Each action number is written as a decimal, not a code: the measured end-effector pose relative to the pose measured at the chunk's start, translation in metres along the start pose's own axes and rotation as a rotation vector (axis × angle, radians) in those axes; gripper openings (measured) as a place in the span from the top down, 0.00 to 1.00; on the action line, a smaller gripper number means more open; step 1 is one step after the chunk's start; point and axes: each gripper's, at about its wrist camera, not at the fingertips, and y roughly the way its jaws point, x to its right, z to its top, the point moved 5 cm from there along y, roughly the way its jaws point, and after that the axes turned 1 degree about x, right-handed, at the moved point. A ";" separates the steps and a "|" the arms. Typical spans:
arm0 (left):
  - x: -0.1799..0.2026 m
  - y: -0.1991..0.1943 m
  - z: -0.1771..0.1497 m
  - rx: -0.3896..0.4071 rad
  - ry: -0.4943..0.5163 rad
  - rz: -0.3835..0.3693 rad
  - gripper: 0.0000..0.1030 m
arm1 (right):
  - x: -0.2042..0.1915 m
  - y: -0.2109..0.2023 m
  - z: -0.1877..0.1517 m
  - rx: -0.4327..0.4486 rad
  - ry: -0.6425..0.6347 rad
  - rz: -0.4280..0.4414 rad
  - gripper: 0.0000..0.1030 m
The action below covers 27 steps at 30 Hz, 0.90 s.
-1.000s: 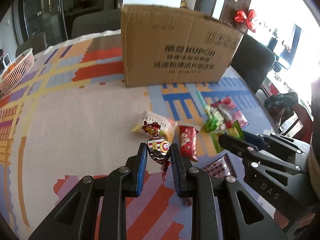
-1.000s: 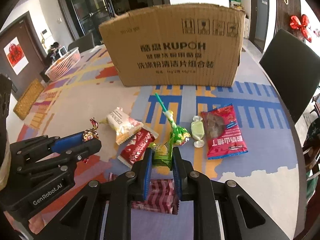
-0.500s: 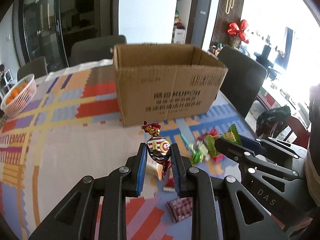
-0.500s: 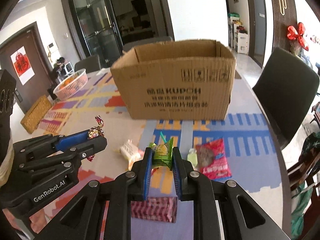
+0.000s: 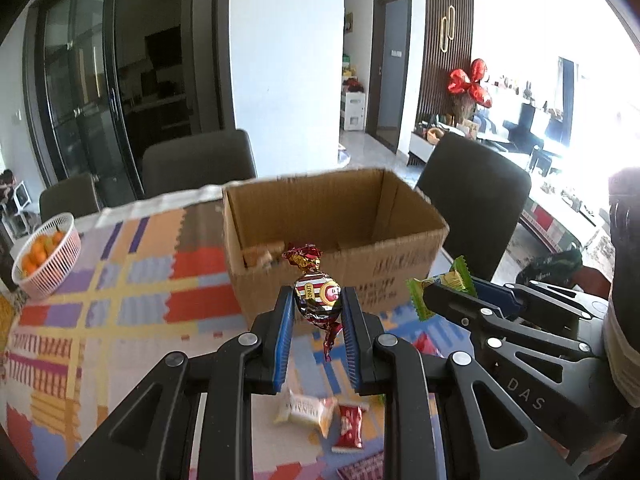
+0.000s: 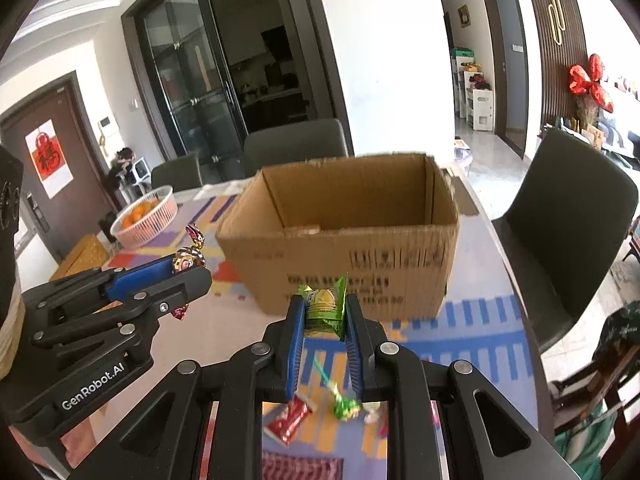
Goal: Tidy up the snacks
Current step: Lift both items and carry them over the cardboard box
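Observation:
My left gripper [image 5: 316, 308] is shut on a round foil-wrapped candy [image 5: 317, 300] with red and white stripes, held in the air before the open cardboard box [image 5: 340, 276]. My right gripper [image 6: 325, 312] is shut on a small green snack packet [image 6: 325, 309], also raised in front of the box [image 6: 360, 256]. Each gripper shows in the other's view: the right gripper [image 5: 440, 292] with its green packet [image 5: 452, 280], the left gripper [image 6: 188, 268] with the candy [image 6: 188, 258]. Something tan lies inside the box [image 5: 262, 254].
Loose snacks stay on the patterned tablecloth below: a white packet [image 5: 306, 410], a red packet [image 5: 350, 428], a green lollipop [image 6: 344, 404] and a striped packet [image 6: 300, 468]. A white basket of oranges [image 5: 46, 254] stands far left. Dark chairs [image 6: 568, 232] surround the table.
Both grippers have risen from the table with their snacks, and the box's open top has come into view. The loose snacks have dropped towards the bottom of both views.

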 end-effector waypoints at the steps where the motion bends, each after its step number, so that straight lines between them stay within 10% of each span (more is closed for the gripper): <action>1: -0.001 0.000 0.005 0.008 0.003 0.006 0.77 | 0.001 0.000 0.005 0.005 -0.002 -0.002 0.80; 27: -0.017 0.065 0.068 0.002 0.030 0.021 0.76 | 0.022 0.048 0.083 0.020 -0.070 -0.042 0.80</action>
